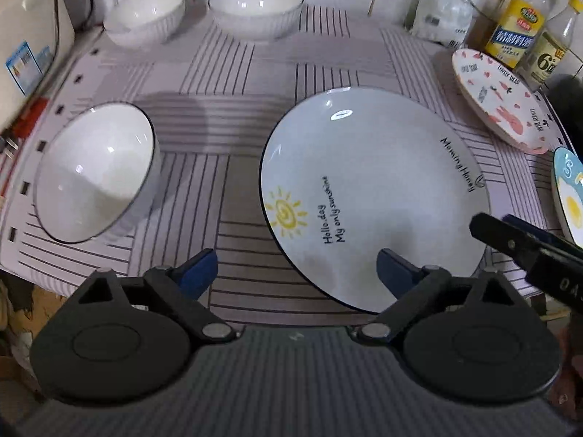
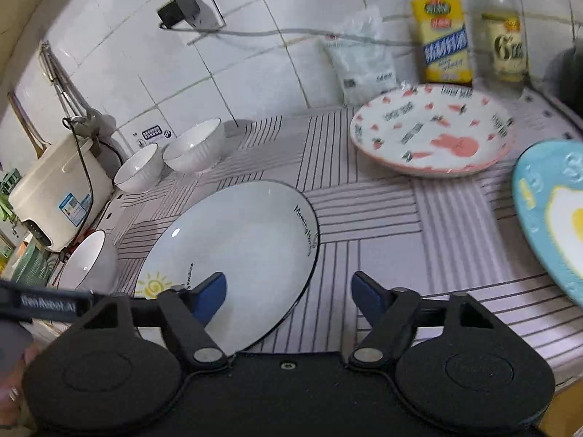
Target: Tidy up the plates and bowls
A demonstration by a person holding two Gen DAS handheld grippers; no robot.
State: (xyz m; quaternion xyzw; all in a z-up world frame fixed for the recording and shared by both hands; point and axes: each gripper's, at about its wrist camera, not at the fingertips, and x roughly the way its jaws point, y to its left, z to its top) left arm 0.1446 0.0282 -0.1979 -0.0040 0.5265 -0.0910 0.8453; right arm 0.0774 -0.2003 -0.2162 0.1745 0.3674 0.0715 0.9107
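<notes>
A large white sun-print plate (image 1: 371, 196) (image 2: 233, 255) lies mid-table. A dark-rimmed white bowl (image 1: 94, 171) (image 2: 87, 262) stands left of it. Two ribbed white bowls (image 1: 145, 14) (image 1: 257, 9) stand at the back; they also show in the right wrist view (image 2: 140, 167) (image 2: 195, 145). A pink rabbit plate (image 1: 499, 102) (image 2: 433, 134) and a blue egg plate (image 1: 568, 196) (image 2: 550, 215) lie at the right. My left gripper (image 1: 295, 273) is open and empty, above the table's front edge beside the sun plate. My right gripper (image 2: 288, 298) is open and empty over that plate's right rim.
A striped mat (image 1: 240, 189) covers the table. A rice cooker (image 2: 54, 189) stands at the left edge. Two bottles (image 2: 441, 36) (image 2: 506, 36) and a white bag (image 2: 364, 62) stand against the tiled wall. The right gripper's finger (image 1: 517, 244) shows in the left wrist view.
</notes>
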